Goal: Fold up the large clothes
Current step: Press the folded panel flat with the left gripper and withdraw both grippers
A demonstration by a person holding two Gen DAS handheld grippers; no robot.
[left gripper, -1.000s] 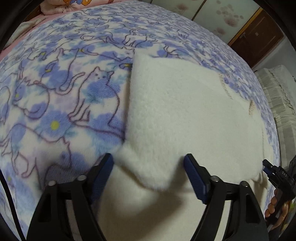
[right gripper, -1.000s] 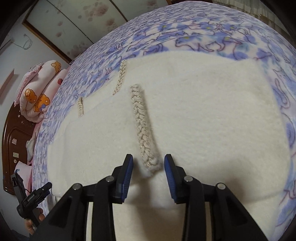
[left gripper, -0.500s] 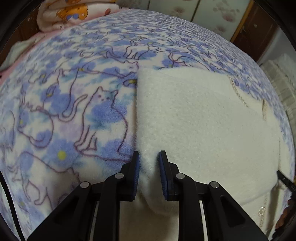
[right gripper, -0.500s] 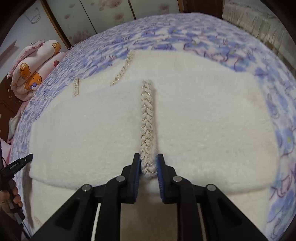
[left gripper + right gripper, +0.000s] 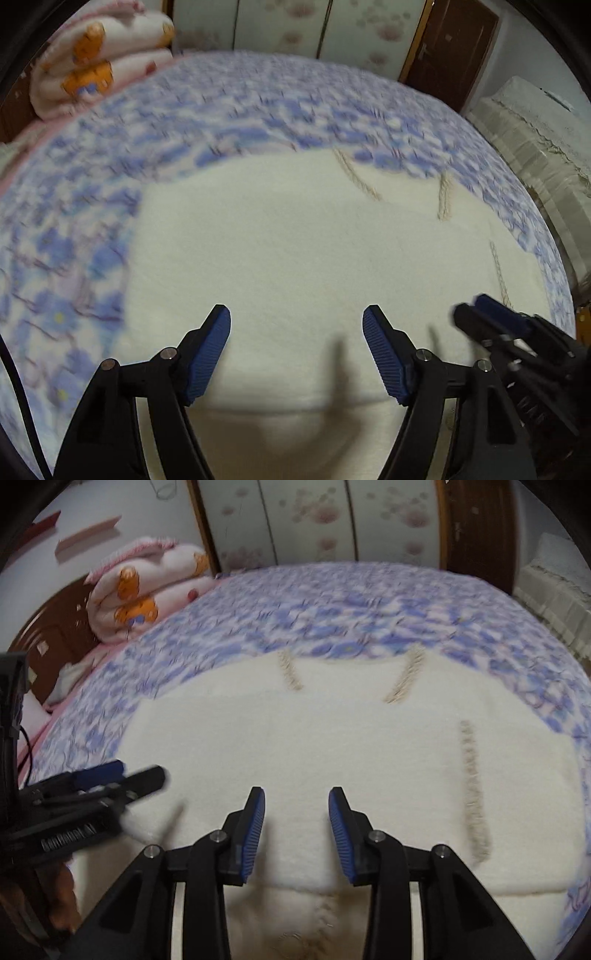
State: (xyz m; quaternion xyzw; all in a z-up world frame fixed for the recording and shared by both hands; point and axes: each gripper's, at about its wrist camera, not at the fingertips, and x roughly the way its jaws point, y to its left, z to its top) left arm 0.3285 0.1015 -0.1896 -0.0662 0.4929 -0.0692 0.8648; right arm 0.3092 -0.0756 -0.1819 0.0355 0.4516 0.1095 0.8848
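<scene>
Both the left gripper (image 5: pixel 296 356) and right gripper (image 5: pixel 296 834) have just opened empty over the garment (image 5: pixel 295 258), one fold laid; next they must pinch another edge.

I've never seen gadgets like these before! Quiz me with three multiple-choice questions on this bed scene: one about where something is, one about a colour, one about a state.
1. Where is the rolled pink bedding?
A. at the bed's far left end
B. on the cream garment
C. between a gripper's pads

2. What colour are the gripper pads?
A. red
B. blue
C. green

3. What is the left gripper doing?
A. clamped on a cord
C. shut on nothing
B. open, gripping nothing

Answers: 1 A, it sits beyond the purple blanket near the headboard. 2 B, the ribbed pads are blue. 3 B, its jaws have just been opening and stand apart above the cream garment, pressing nothing.
</scene>
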